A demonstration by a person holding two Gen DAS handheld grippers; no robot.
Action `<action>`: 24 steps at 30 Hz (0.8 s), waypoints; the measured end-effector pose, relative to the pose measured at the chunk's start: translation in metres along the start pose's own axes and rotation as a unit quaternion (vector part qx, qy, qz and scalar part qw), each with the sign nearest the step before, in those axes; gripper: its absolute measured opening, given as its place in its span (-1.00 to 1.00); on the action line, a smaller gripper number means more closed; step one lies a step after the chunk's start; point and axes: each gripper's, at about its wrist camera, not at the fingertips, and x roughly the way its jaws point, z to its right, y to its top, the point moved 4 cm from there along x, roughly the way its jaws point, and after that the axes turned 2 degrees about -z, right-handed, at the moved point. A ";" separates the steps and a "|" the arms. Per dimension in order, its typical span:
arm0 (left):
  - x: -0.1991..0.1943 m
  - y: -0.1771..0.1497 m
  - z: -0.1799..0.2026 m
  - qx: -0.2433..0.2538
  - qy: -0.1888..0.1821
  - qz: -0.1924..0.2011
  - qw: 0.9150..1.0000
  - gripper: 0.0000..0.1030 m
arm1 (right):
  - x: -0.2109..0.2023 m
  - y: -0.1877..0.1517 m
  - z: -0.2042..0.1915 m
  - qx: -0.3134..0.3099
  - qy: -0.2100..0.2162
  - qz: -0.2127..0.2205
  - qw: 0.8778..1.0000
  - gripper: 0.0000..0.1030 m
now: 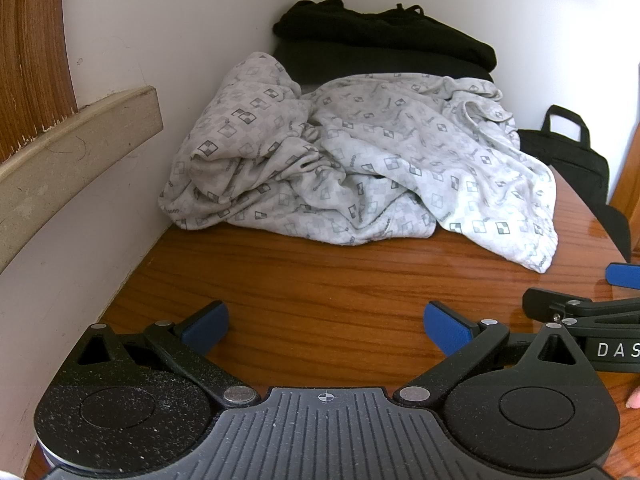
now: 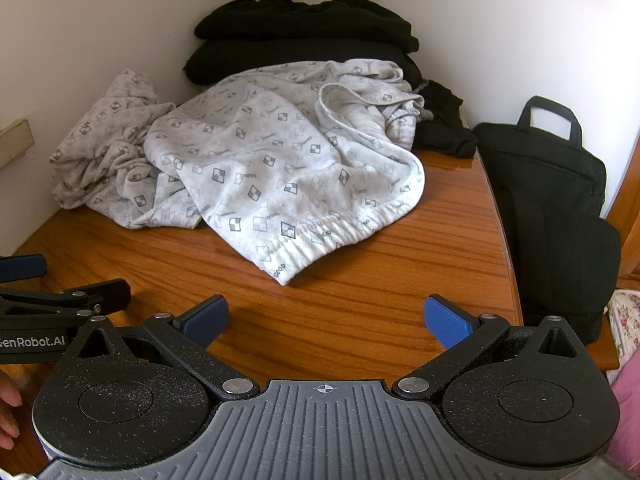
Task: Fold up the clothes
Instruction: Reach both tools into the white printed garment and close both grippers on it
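A crumpled white garment with a grey checker print (image 1: 352, 160) lies in a heap on the wooden table (image 1: 312, 280), against the wall corner. It also shows in the right wrist view (image 2: 260, 160), its elastic hem (image 2: 320, 236) nearest me. My left gripper (image 1: 326, 326) is open and empty, low over bare wood in front of the heap. My right gripper (image 2: 326, 320) is open and empty, beside the left one, also short of the garment.
Folded black clothes (image 1: 380, 40) are stacked in the corner behind the heap, seen too in the right wrist view (image 2: 304, 36). A black bag (image 2: 552, 200) stands off the table's right edge. A white wall (image 1: 120, 184) bounds the left side.
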 end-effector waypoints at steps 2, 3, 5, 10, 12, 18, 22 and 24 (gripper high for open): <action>0.000 0.000 0.000 0.000 0.000 0.000 1.000 1.00 | 0.000 0.000 0.000 0.000 0.000 0.000 1.000 1.00; 0.000 0.000 0.000 0.000 0.000 0.000 1.000 1.00 | 0.000 0.000 0.000 0.000 0.000 0.000 1.000 1.00; 0.000 0.000 0.000 0.000 0.000 0.000 1.000 1.00 | 0.000 0.000 0.000 0.000 0.000 0.000 1.000 1.00; 0.000 -0.001 -0.003 -0.001 0.001 0.001 1.000 1.00 | 0.000 0.000 0.001 -0.005 0.008 0.000 1.000 1.00; -0.002 -0.001 -0.002 0.005 -0.004 0.003 1.000 1.00 | 0.000 0.000 0.002 -0.016 0.024 0.000 1.000 1.00; -0.018 0.006 0.001 0.000 0.001 0.036 0.999 1.00 | 0.001 0.004 0.014 -0.008 0.064 0.007 0.998 1.00; -0.029 0.013 0.002 -0.013 0.003 0.071 0.997 1.00 | 0.001 0.016 0.025 -0.015 0.108 0.011 0.994 1.00; -0.032 0.016 0.001 -0.026 0.001 0.081 0.996 1.00 | 0.000 0.024 0.032 -0.018 0.143 0.016 0.989 1.00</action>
